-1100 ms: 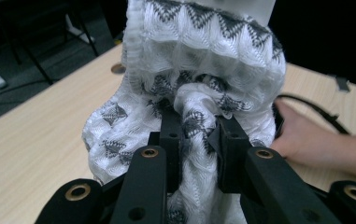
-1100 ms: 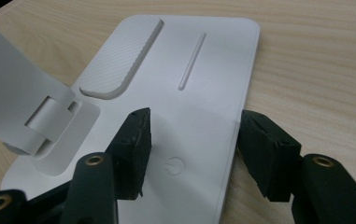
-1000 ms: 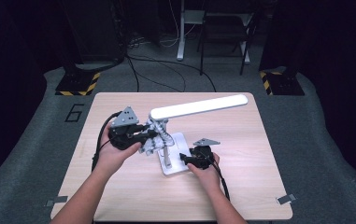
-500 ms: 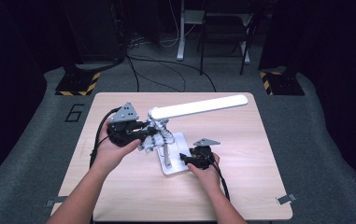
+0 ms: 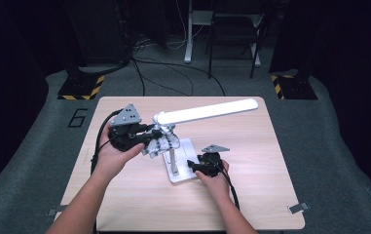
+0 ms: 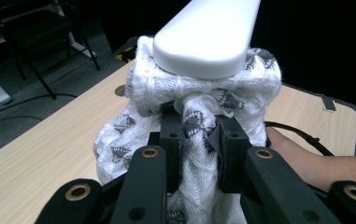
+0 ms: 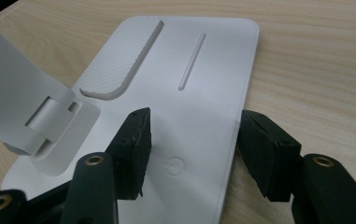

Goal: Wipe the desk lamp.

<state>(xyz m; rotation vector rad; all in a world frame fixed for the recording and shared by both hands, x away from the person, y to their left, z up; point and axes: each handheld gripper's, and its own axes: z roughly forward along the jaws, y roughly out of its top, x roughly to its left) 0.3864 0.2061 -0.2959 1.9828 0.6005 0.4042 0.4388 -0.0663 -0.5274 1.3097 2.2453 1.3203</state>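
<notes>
Low in the frame, our right gripper (image 7: 192, 154) sits spread over the lamp base (image 7: 213, 88) — one jaw on it, one past its edge. Left of centre, our left gripper (image 6: 199, 135) pinches the cloth (image 6: 203, 93) under the lamp head (image 5: 207, 111), mid-table (image 5: 270, 195).

A lab or recording studio rather than a home. The light wooden desk (image 5: 251, 195) stands alone on grey carpet (image 5: 37, 161) in a dark room, lit only from above. At 10 and 2 o'clock sit black stand bases edged with yellow-and-black hazard tape (image 5: 82, 89). A number 6 (image 5: 78, 117) is marked on the floor at 9 o'clock. Loose cables (image 5: 173, 78) run across the floor at 12 o'clock toward metal furniture legs (image 5: 190, 34), and tape strips (image 5: 296, 208) sit at the desk's near corners.
</notes>
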